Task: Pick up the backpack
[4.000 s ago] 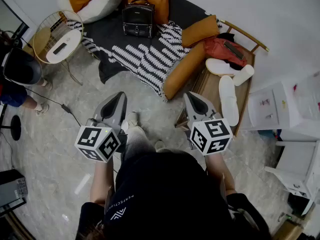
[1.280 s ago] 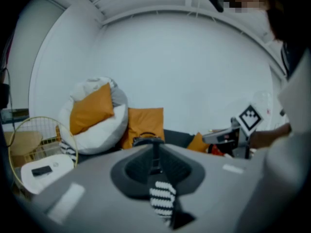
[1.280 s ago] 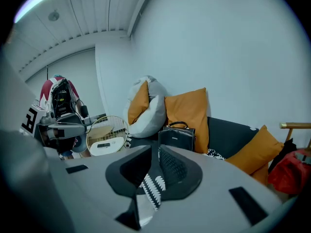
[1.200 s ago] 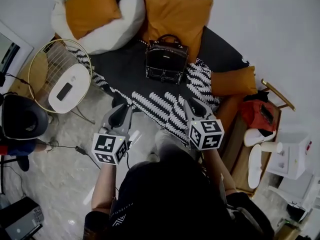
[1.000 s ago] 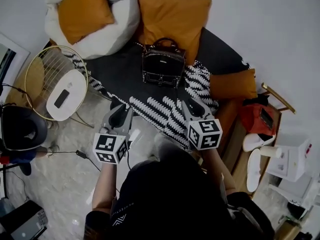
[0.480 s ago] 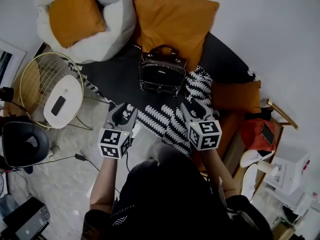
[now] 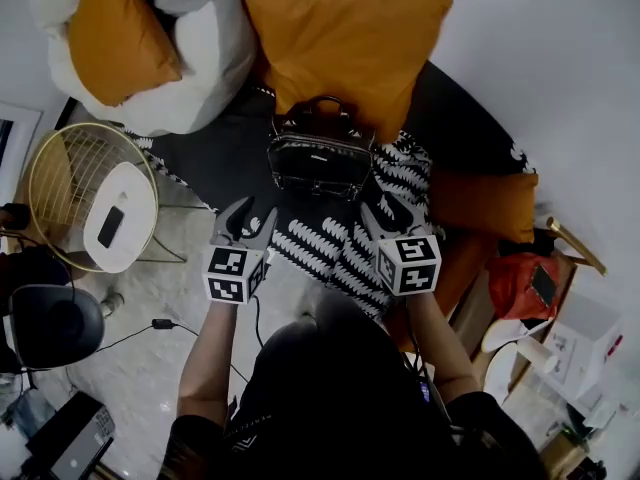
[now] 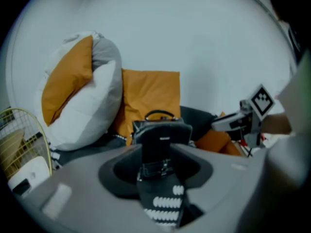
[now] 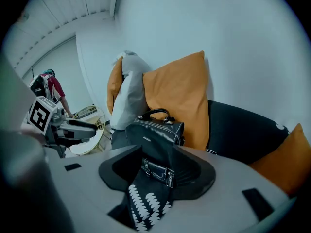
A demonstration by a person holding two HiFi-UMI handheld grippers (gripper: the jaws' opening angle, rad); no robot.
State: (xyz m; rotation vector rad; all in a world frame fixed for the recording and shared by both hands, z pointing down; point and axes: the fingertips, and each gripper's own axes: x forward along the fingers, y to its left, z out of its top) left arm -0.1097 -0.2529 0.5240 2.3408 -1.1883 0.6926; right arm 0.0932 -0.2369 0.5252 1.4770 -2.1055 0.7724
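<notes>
The small black backpack (image 7: 320, 158) stands upright on a dark mattress, its top handle up, leaning against an orange cushion (image 7: 340, 48). My left gripper (image 7: 250, 218) hangs just short of its lower left corner and my right gripper (image 7: 392, 213) just short of its lower right. Neither touches it. Both pairs of jaws are opening, and nothing sits between them. In the left gripper view the backpack (image 8: 160, 135) shows straight ahead beyond the gap of the left gripper (image 8: 158, 178). It shows the same way in the right gripper view (image 9: 155, 132), beyond the right gripper (image 9: 155, 183).
A black-and-white patterned throw (image 7: 340, 248) lies under the grippers. A white and grey beanbag (image 7: 200, 58) sits at the back left. A gold wire side table (image 7: 80, 198) stands on the left, an orange bolster (image 7: 480, 203) and a red bag (image 7: 530, 283) on the right.
Both grippers have moved forward and down towards the backpack, and their jaws have spread wider. The backpack has stayed where it was.
</notes>
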